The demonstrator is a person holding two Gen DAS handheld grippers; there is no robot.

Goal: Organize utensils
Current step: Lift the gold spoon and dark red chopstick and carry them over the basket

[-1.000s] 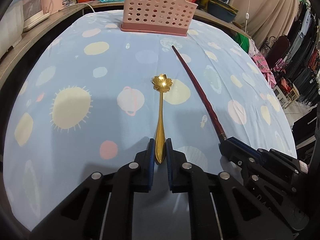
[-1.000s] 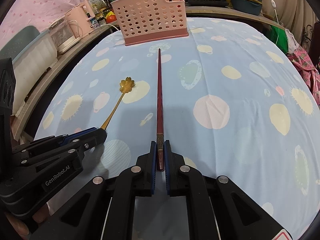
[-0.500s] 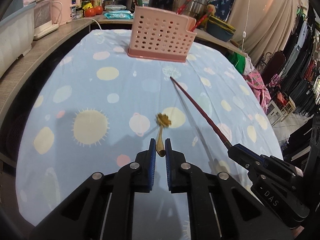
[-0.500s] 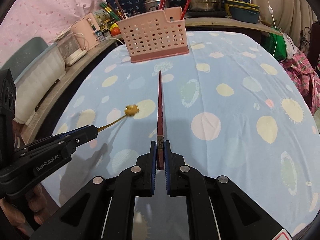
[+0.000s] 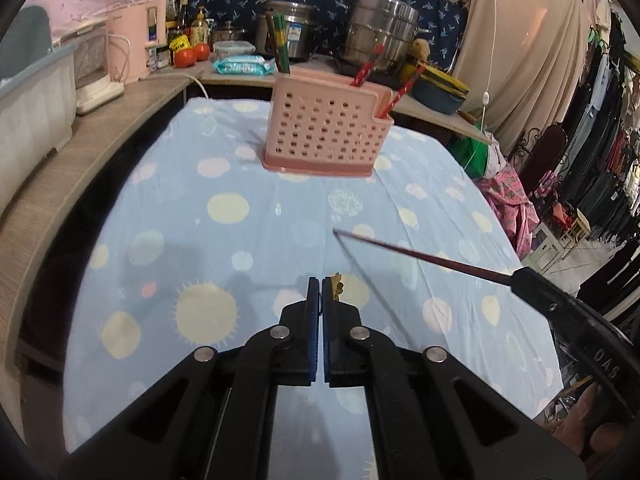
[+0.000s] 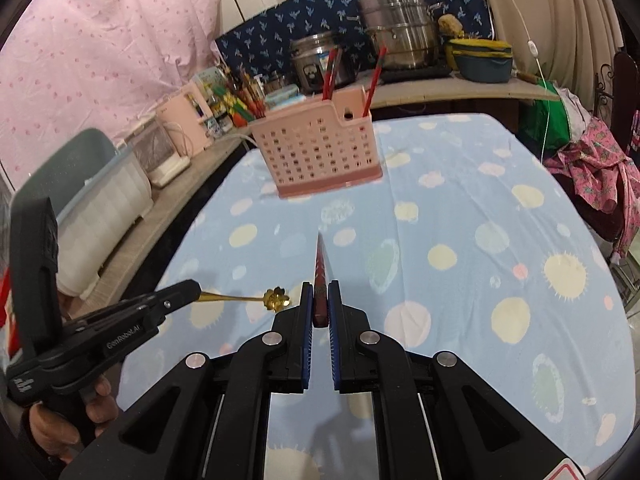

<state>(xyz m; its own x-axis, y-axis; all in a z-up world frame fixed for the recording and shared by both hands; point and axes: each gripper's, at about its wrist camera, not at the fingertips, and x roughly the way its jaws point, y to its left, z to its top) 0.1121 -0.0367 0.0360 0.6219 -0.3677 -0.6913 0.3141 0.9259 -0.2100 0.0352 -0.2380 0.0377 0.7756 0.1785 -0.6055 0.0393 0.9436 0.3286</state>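
Note:
My left gripper (image 5: 321,286) is shut on a gold flower-shaped spoon (image 6: 276,299) and holds it in the air over the table; in the left wrist view only the spoon's bowl edge (image 5: 335,287) peeks past the fingers. My right gripper (image 6: 320,292) is shut on a dark red chopstick (image 6: 321,270), also lifted, and the chopstick (image 5: 424,254) points left across the left wrist view. A pink perforated utensil basket (image 5: 326,136) stands at the far end of the table and holds red chopsticks; it also shows in the right wrist view (image 6: 316,150).
The table has a light blue cloth with pale spots (image 5: 224,208). A wooden counter (image 5: 92,132) runs along the left with appliances and a bin. Steel pots (image 5: 380,46) stand behind the basket. Clothes racks (image 5: 600,152) are at the right.
Both grippers have lifted their utensils off the cloth and raised them. The views now look further toward the basket, and the spoon and chopstick hang in the air.

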